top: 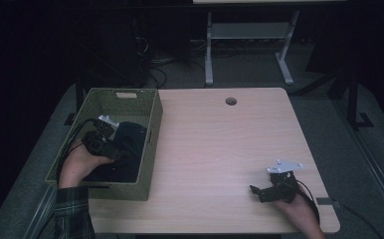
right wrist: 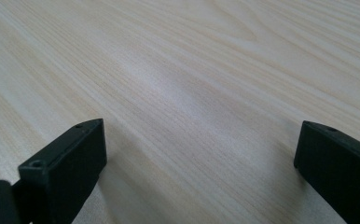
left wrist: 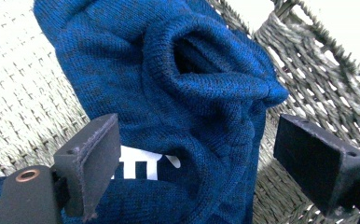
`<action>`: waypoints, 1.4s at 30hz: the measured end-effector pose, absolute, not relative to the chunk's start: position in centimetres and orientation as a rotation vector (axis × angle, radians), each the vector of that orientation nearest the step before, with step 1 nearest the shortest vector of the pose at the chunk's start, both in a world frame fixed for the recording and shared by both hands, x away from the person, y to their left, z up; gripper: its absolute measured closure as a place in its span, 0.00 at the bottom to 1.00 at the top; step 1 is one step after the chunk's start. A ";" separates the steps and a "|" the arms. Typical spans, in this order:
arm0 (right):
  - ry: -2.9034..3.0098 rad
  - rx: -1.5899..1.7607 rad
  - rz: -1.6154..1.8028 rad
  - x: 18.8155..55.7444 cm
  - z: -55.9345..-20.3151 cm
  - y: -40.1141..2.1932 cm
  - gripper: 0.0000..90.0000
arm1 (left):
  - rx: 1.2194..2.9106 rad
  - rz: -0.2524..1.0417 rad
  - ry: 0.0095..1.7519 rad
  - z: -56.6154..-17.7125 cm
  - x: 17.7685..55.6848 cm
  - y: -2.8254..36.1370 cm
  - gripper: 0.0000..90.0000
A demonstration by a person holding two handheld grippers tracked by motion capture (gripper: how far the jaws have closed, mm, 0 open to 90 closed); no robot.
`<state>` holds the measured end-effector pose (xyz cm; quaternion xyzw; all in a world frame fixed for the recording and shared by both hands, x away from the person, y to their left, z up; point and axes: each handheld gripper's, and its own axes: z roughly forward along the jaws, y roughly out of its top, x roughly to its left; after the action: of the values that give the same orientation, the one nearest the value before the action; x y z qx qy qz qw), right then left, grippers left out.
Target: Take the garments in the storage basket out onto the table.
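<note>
I count one woven basket [top: 150, 144] on one wooden table [top: 220, 149]. One blue knit garment [left wrist: 178, 93] in it, one white patch [left wrist: 138, 163] on the fabric. Two grippers: left [top: 111, 149], right [top: 256, 191]. One round hole [top: 231, 101] in the tabletop.

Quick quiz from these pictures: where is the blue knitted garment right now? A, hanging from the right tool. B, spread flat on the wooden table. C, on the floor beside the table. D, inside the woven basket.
D: the blue knitted garment lies inside the woven basket, with the open left tool straddling a fold of it, while the right tool is open over bare table.
</note>
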<state>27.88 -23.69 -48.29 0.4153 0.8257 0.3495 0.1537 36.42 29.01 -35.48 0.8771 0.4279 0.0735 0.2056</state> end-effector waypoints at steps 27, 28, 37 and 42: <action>2.367 1.194 1.002 27.9 -48.3 -23.7 0.02 | 2.551 0.151 1.245 -39.4 38.1 28.0 0.16; 2.368 1.194 1.001 27.9 -48.3 -23.7 0.02 | 2.552 0.148 1.244 -39.5 38.1 28.0 0.16; 2.368 1.191 1.002 27.9 -48.3 -23.7 0.02 | 2.569 0.125 1.222 -40.5 38.5 28.0 0.20; 2.368 1.192 1.002 27.9 -48.3 -23.7 0.02 | 2.583 0.087 1.184 -40.7 38.6 27.9 0.39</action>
<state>27.87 -23.68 -48.28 0.4156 0.8257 0.3494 0.1534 38.61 27.92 -40.73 0.8984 0.4119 0.0304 0.1490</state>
